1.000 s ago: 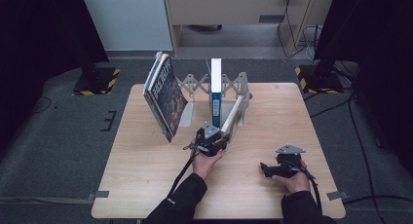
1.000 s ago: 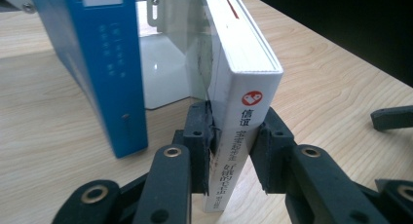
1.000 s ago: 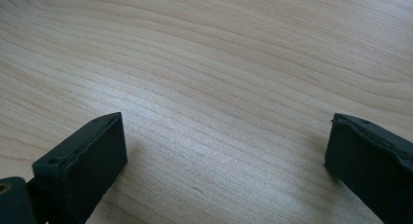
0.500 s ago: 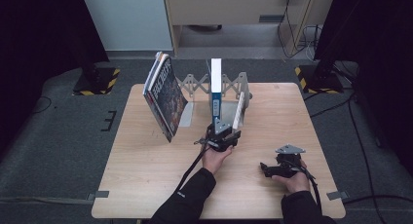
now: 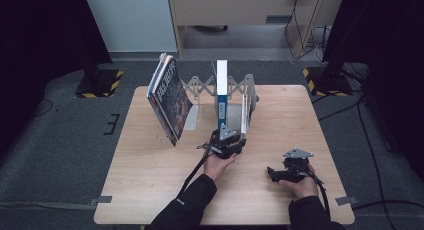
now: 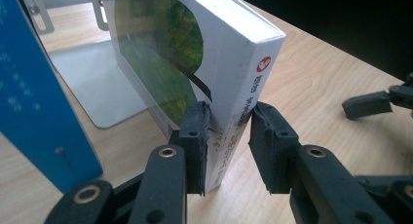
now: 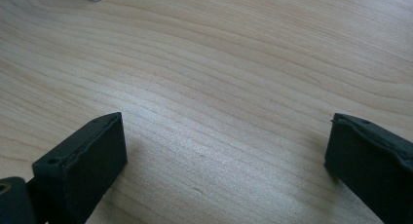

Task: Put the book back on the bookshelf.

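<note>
A white book [image 5: 244,113] with a green cover [image 6: 160,53] stands upright at the right end of the metal book rack [image 5: 200,86]. My left gripper [image 5: 231,138] is shut on its lower spine edge [image 6: 228,146], a pad pressing on each side. Just left of it stands a blue book [image 5: 221,96] [image 6: 34,102]. My right gripper [image 5: 274,172] rests low over the table's front right, open, with bare wood between its jaws [image 7: 224,151]. It also appears at the far right of the left gripper view [image 6: 370,103].
A large dark-covered book [image 5: 170,101] leans at the rack's left end. A grey metal bookend plate [image 6: 92,83] lies under the white book. The wooden table [image 5: 150,180] ends close behind the rack. Dark floor and cables surround it.
My left gripper has pushed forward and right, and the white book has gone from leaning to standing upright. The right gripper has stayed still.
</note>
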Motion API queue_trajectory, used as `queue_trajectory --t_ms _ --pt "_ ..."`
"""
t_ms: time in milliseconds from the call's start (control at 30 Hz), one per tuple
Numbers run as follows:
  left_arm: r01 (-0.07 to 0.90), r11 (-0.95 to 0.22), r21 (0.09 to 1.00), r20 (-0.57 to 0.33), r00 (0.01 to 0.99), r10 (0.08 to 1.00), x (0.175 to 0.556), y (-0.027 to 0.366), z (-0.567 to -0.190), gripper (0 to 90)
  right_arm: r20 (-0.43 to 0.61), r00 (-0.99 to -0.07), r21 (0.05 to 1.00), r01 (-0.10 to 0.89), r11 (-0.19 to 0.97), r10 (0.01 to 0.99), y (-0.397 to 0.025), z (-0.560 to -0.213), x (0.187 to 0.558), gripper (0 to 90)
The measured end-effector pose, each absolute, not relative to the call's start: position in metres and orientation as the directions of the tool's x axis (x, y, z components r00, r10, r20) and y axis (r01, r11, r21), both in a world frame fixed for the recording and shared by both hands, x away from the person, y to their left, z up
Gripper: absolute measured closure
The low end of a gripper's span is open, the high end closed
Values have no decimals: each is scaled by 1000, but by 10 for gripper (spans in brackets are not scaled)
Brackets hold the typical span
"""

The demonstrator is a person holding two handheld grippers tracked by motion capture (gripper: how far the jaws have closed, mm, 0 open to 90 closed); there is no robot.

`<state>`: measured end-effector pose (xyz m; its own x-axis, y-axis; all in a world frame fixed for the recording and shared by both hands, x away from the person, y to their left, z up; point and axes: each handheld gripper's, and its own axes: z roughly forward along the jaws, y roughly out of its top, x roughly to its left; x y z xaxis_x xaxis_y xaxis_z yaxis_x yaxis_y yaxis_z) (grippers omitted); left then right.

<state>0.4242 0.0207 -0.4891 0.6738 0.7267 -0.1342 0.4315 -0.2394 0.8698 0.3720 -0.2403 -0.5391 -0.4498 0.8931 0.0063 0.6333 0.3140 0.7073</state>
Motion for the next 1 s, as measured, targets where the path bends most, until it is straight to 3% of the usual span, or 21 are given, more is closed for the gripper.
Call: queue_trajectory --t_ms 467,1000 --pt "435 -255 864 -109 654 749 459 1 -485 650 8 -448 707 635 312 894 -240 -539 372 17" --pt "413 -288 864 -57 648 760 473 -3 -483 618 7 -448 707 634 312 894 -240 -539 372 17"
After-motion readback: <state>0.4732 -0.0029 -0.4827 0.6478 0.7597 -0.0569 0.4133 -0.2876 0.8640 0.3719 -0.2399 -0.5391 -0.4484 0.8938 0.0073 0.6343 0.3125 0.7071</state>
